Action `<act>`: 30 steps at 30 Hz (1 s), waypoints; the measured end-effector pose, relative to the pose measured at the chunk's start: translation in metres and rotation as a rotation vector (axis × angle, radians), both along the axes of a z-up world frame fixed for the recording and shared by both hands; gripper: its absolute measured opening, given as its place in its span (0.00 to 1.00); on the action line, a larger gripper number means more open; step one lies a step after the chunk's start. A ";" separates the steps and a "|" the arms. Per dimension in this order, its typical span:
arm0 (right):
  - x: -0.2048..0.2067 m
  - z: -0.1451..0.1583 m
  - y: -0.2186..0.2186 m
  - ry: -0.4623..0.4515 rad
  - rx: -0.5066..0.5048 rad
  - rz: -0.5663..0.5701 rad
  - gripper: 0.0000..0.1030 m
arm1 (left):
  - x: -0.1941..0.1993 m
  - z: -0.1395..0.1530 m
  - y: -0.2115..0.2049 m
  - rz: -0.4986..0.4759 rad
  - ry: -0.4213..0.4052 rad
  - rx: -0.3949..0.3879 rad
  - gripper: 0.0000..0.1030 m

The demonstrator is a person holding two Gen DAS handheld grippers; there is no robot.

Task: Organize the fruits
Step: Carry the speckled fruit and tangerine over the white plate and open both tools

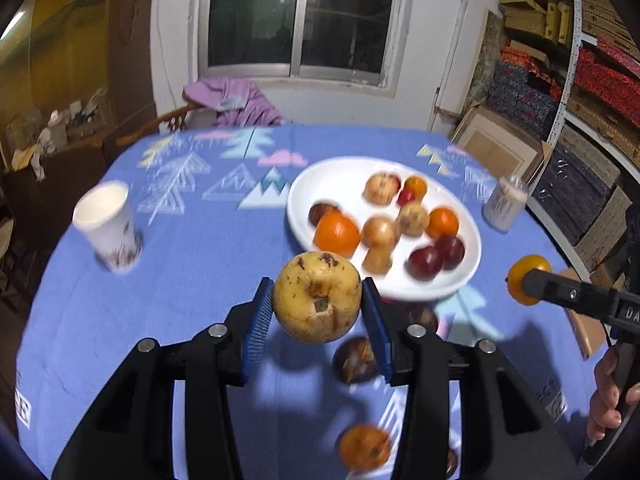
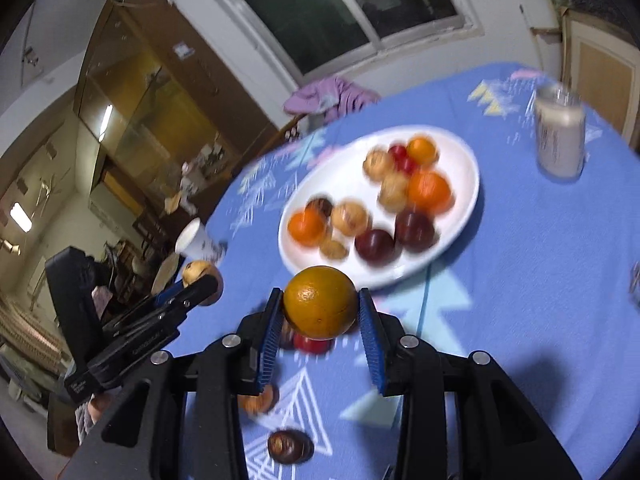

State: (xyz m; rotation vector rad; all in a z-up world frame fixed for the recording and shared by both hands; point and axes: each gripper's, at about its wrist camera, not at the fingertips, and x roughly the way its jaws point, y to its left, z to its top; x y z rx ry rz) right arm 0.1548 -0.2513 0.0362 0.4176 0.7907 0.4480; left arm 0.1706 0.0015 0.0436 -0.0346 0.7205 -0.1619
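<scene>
Two fruits are hanging in the air above the desk [image 1: 200, 264], each clamped in a gripper. The left gripper [image 1: 318, 304] is squeezing a yellow pear [image 1: 318, 296] between its blue pads [image 1: 260, 312]; the skin is looking mottled, with brown spots and a bruised patch near the top. Its dark calyx end is facing the camera, so its long axis is running roughly along the fingers, away from the lens. The right gripper [image 2: 320, 304] is pinching an orange [image 2: 320, 302] (round, glossy, darker on the underside), its pads pressing on both sides; being a ball, it is showing no clear long axis, and I cannot tell where its stem end is pointing.

Both are sitting just short of the white plate [image 1: 332, 176], which is lying on the blue patterned cloth and carrying oranges, small pears and dark red plums. Loose fruit is lying on the cloth under the grippers: a dark plum [image 1: 354, 360] and a small orange fruit [image 1: 364, 446]. A paper cup [image 1: 108, 226] is standing left of the plate, a jar [image 1: 504, 204] right of it. A hand [image 1: 608, 396] is showing at the right edge of the left view.
</scene>
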 end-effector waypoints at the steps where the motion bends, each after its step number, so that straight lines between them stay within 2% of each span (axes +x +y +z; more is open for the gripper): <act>1: 0.006 0.008 -0.004 -0.012 -0.004 -0.015 0.37 | 0.010 0.008 -0.006 -0.005 -0.011 -0.003 0.42; 5: 0.039 0.031 -0.007 -0.063 -0.020 -0.060 0.37 | 0.045 0.022 -0.019 -0.008 -0.025 -0.039 0.42; 8: 0.066 0.030 -0.003 -0.057 -0.019 -0.065 0.37 | 0.077 0.019 -0.025 0.008 -0.010 -0.053 0.42; 13: 0.112 0.007 0.023 -0.017 -0.126 -0.049 0.37 | 0.132 -0.001 -0.033 0.024 0.042 -0.054 0.42; 17: 0.139 -0.019 0.038 0.025 -0.159 -0.022 0.37 | 0.167 -0.021 -0.034 0.019 0.079 -0.063 0.42; 22: 0.158 -0.041 0.049 0.063 -0.203 -0.001 0.37 | 0.196 -0.037 -0.033 0.008 0.107 -0.084 0.42; 25: 0.160 -0.043 0.050 0.063 -0.212 0.000 0.37 | 0.205 -0.045 -0.036 -0.014 0.138 -0.084 0.42; 28: 0.157 -0.041 0.045 0.058 -0.185 -0.019 0.51 | 0.203 -0.044 -0.035 -0.013 0.124 -0.082 0.50; 30: 0.154 -0.037 0.043 0.042 -0.179 -0.026 0.55 | 0.198 -0.038 -0.033 -0.001 0.100 -0.095 0.67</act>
